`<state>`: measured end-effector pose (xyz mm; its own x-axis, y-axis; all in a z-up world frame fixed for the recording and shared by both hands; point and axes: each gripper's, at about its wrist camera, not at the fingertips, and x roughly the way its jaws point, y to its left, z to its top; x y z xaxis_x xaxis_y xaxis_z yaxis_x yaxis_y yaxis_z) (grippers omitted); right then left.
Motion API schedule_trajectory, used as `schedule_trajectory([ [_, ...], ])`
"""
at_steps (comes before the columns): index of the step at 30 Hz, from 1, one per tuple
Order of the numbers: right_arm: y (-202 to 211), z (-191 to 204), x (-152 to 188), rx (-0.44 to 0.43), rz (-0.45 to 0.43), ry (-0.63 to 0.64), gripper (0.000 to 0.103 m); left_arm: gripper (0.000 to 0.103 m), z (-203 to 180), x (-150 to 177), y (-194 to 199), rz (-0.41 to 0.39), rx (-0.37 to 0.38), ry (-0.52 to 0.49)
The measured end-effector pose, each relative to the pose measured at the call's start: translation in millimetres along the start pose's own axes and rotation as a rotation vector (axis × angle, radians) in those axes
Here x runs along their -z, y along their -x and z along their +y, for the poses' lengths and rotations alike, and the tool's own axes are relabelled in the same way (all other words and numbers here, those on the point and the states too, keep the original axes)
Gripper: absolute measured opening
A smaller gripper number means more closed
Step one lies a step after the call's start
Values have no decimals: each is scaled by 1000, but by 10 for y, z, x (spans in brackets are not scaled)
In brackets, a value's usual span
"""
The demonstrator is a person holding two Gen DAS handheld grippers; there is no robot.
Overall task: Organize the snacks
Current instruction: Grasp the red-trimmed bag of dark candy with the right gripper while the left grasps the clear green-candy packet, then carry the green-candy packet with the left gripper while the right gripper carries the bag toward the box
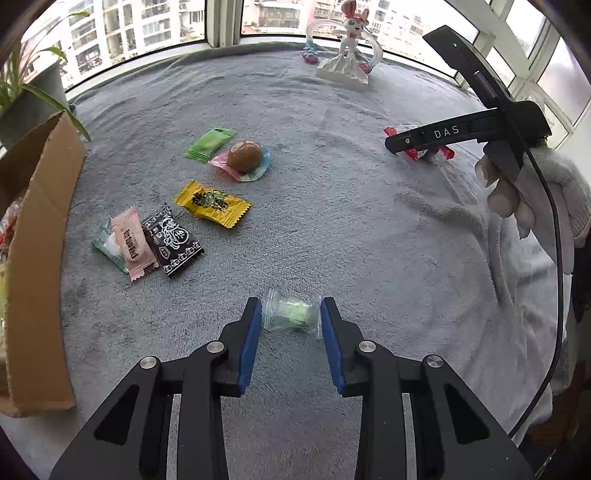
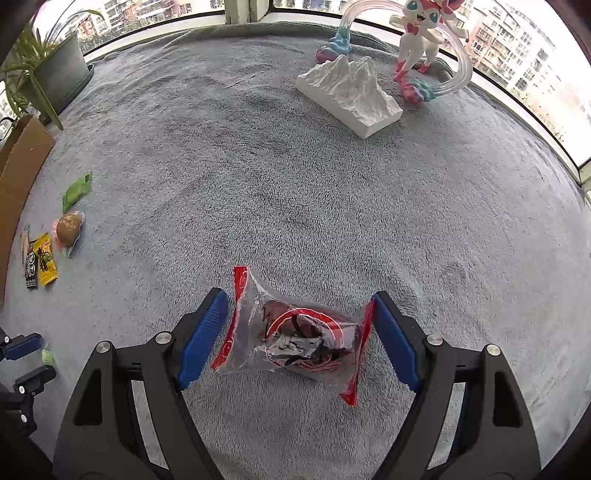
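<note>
My left gripper (image 1: 291, 314) is open, its blue pads either side of a clear-wrapped green candy (image 1: 291, 314) lying on the grey blanket. My right gripper (image 2: 301, 328) is open around a red-edged clear snack packet (image 2: 299, 332) on the blanket; that packet also shows in the left wrist view (image 1: 417, 149) under the right gripper. Other snacks lie to the left: a green packet (image 1: 210, 144), a brown egg in pink wrap (image 1: 243, 157), a yellow packet (image 1: 212, 203), a black packet (image 1: 171, 240), a pink packet (image 1: 131, 243) and a clear one (image 1: 107, 245).
A cardboard box (image 1: 37, 258) stands at the left edge. A potted plant (image 1: 29, 92) sits at the back left. A white mountain model (image 2: 349, 96) and a pink-white figurine (image 2: 424, 33) stand at the back by the windows. A grey blanket (image 1: 332, 221) covers the surface.
</note>
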<state>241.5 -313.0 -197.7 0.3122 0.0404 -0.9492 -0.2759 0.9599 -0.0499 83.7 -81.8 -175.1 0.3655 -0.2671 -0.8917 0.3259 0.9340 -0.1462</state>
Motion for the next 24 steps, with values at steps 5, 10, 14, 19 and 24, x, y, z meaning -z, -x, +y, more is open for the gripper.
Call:
schedule_trajectory([
  [5,22,5,25,-14,-1,-4,71,25,-9,9,4,-10,-1,-12],
  [10,75,41,58,-12,-12,9,59,25,25,29,22,-18,12,3],
  [14,118,76,83,-26,-18,7,58,25,70,43,67,-28,20,23],
  [19,210,84,119,-23,-42,3,58,25,129,56,133,-41,21,44],
  [24,369,111,137,-35,-67,8,58,25,173,66,228,-55,22,58],
])
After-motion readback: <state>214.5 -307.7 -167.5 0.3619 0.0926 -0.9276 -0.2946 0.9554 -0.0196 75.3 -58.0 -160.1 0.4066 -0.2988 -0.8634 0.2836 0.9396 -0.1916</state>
